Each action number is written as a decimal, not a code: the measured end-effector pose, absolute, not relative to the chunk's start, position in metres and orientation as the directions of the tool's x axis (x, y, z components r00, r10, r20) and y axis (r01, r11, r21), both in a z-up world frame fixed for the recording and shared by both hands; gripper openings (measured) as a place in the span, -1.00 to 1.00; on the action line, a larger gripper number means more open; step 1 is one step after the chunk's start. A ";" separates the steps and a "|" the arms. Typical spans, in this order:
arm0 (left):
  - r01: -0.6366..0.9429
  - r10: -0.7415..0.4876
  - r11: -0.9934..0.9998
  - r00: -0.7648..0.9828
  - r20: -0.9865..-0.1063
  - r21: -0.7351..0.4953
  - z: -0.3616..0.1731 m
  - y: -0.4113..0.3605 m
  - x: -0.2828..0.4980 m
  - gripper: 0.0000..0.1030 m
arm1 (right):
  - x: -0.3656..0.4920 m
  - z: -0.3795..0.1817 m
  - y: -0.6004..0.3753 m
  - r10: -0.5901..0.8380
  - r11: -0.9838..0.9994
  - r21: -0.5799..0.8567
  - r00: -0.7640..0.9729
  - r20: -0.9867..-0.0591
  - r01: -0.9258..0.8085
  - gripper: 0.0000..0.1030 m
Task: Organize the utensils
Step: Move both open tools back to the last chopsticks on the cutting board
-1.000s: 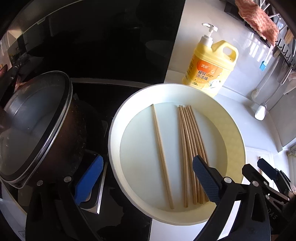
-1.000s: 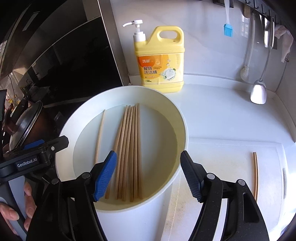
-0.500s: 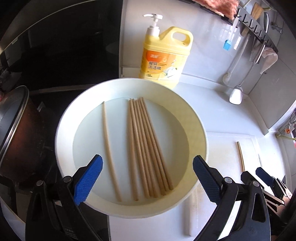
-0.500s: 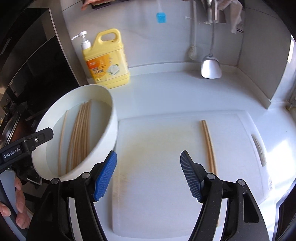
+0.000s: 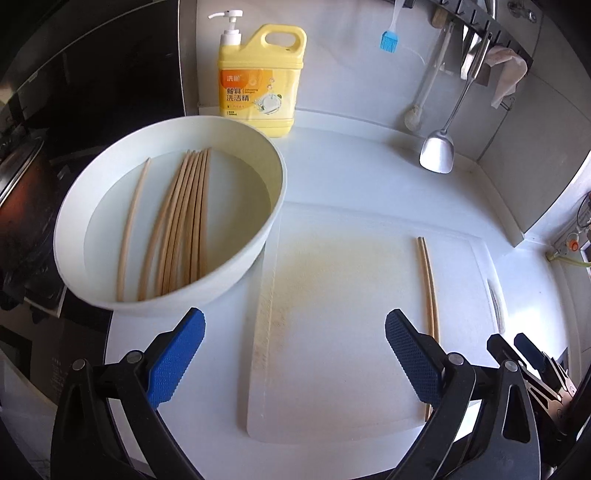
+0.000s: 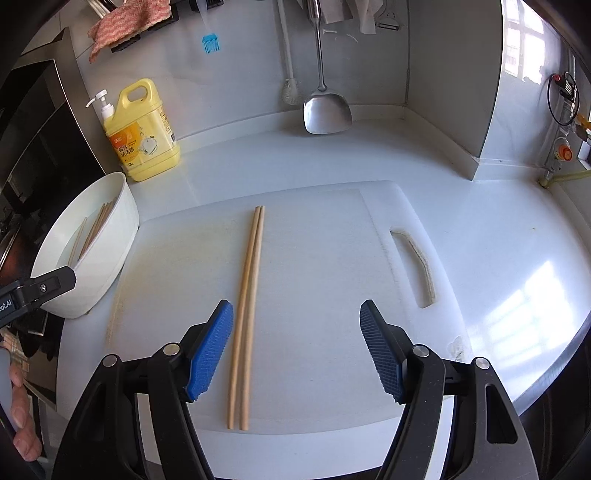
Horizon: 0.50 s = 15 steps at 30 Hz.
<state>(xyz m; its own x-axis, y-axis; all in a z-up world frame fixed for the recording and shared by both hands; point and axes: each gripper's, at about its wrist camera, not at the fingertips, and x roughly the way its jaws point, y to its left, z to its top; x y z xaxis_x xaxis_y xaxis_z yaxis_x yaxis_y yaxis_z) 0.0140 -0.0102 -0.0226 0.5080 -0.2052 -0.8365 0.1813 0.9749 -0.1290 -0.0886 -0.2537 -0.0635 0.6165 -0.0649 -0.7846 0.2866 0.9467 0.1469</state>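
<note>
Several wooden chopsticks (image 5: pixel 177 225) lie in a round white basin (image 5: pixel 236 266) at the left; the basin (image 6: pixel 99 266) shows at the left edge of the right wrist view too. A pair of chopsticks (image 6: pixel 246 314) lies side by side on the white cutting board (image 6: pixel 314 295), also seen as the pair (image 5: pixel 428 280) on the board (image 5: pixel 332 314) from the left. My right gripper (image 6: pixel 297 345) hangs open above the board, the pair just inside its left pad. My left gripper (image 5: pixel 295 360) is open and empty over the board's left edge.
A yellow dish-soap jug (image 5: pixel 260 79) stands at the back wall. A metal spatula (image 6: pixel 325 107), a white brush (image 6: pixel 290 85) and a blue silicone brush (image 5: pixel 389 38) hang from a rail, with a cloth (image 6: pixel 125 26). The dark stove (image 5: pixel 33 206) lies left. A person's hand (image 6: pixel 20 417) holds the left gripper.
Both grippers have swept right, away from the pot and basin and out over the cutting board. The pair of chopsticks on the board now lies under my right gripper.
</note>
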 end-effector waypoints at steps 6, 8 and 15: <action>0.109 -0.140 0.989 0.540 -0.830 -0.096 -0.025 -0.016 -0.015 0.87 | -0.089 -0.081 -0.271 -0.008 0.958 0.173 0.624 -0.782 0.230 0.32; 0.097 -0.119 0.992 0.554 -0.824 -0.078 -0.025 -0.015 -0.017 0.87 | -0.085 -0.085 -0.270 0.008 0.957 0.190 0.634 -0.773 0.220 0.32; 0.093 -0.085 0.995 0.614 -0.785 -0.035 -0.037 -0.010 -0.012 0.88 | -0.069 -0.100 -0.256 -0.019 0.953 0.188 0.668 -0.744 0.237 0.32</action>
<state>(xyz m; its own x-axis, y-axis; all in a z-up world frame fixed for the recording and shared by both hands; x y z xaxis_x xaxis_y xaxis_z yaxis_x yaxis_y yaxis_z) -0.0116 -0.0105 -0.0374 0.6139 -0.0849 -0.7848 0.0928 0.9951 -0.0351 -0.0686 -0.2561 -0.0996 0.6679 -0.0189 -0.7440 0.2370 0.9531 0.1885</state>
